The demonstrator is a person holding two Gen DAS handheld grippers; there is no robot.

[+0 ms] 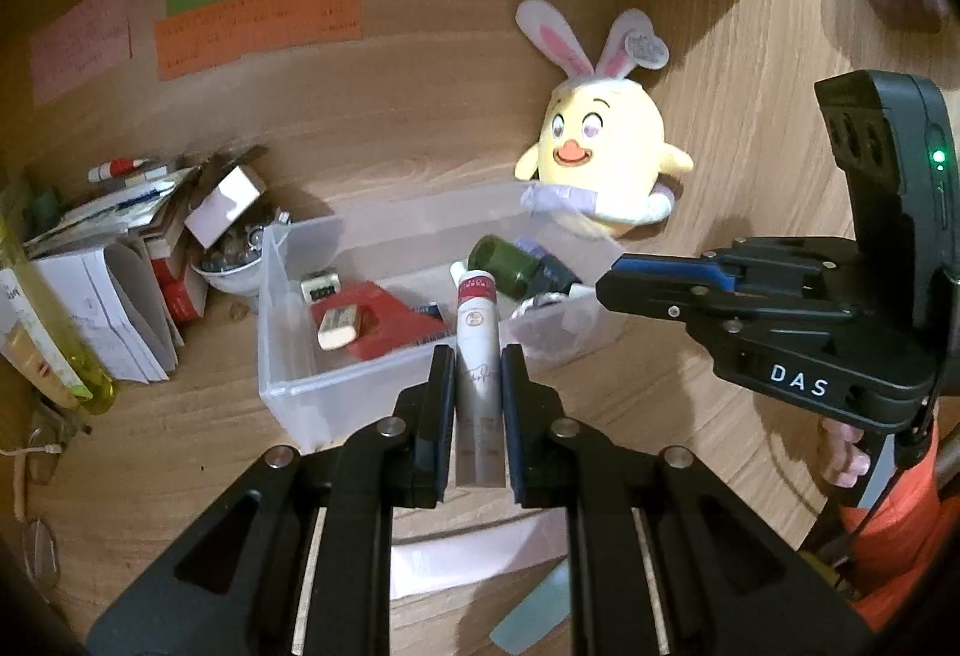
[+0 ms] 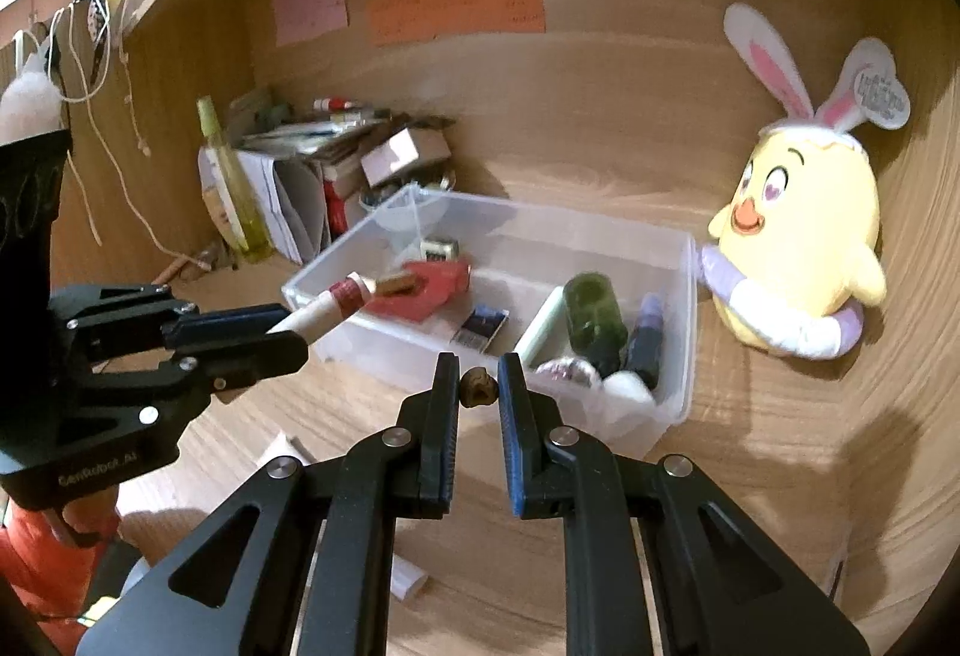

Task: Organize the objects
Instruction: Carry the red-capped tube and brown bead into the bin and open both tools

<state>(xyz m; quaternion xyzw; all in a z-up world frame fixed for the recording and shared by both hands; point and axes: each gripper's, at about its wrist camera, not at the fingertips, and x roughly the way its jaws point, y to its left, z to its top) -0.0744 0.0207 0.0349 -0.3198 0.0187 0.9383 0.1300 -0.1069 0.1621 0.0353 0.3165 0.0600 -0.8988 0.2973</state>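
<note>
White and red, a tube is being gripped by the left tongs just before the clear bin on the counter. A small brown lump is being pinched by the right tongs; a yellow plush chick is being seen at two o'clock.

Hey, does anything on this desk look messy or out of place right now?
Yes: the stack of papers and boxes in the back left corner is a jumble, with a small box tipped askew on top. The clear bin itself sits level.
</note>
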